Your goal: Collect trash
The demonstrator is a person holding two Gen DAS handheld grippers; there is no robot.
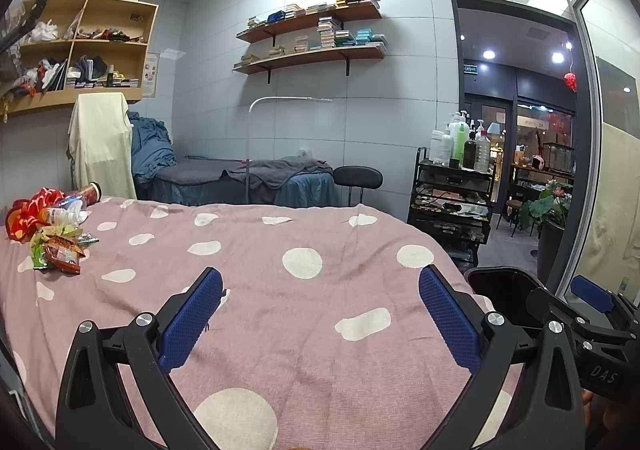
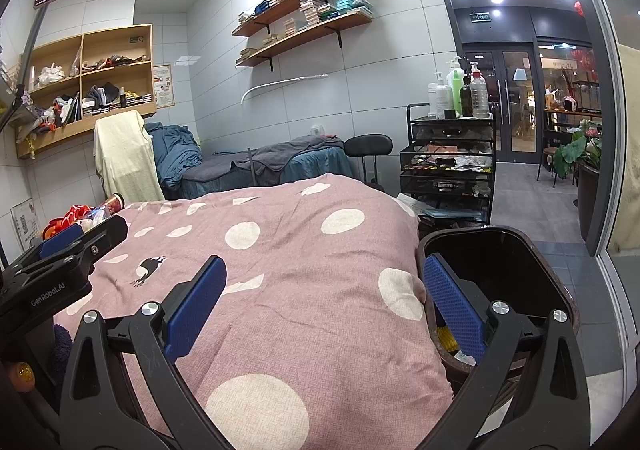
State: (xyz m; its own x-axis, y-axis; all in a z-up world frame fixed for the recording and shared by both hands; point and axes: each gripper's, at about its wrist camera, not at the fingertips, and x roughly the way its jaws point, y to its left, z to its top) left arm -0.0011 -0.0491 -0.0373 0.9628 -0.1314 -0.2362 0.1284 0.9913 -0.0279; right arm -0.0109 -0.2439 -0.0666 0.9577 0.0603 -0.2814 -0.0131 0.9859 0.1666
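A bed under a pink blanket (image 1: 304,290) with cream dots fills most of the room in front of me. Behind it stands a second, lower couch draped in grey and blue cloth (image 1: 256,174), with a black stool (image 1: 357,175) at its end and a black mesh trolley (image 2: 448,158) carrying pump bottles beside the doorway. A wooden cubby shelf (image 1: 86,46) hangs on the tiled wall, and two wall shelves (image 1: 312,38) hold stacked small boxes.

A dark waste bin (image 2: 496,282) sits tight against the right edge of the bed, its mouth open; a few scraps lie at its bottom, too shadowed to tell apart.

The right gripper (image 2: 324,306) hangs over that bed edge with its blue pads spread wide and nothing between them; the right-side finger hangs over the bin's mouth, the other over the blanket. The left gripper (image 1: 320,318) hovers over the blanket nearer the middle, jaws equally wide apart, empty, touching nothing.

The trash pile (image 1: 50,228) lies on the far left corner of the blanket, well apart from both tongs: red and green crinkled wrappers, a clear plastic bottle and a red cylindrical can (image 1: 89,193) on its side.

Writing: "GenRobot.AI" on the left gripper's body in the right wrist view, "DAS" on the right gripper's body in the left wrist view. The wrappers' print is too small to read.
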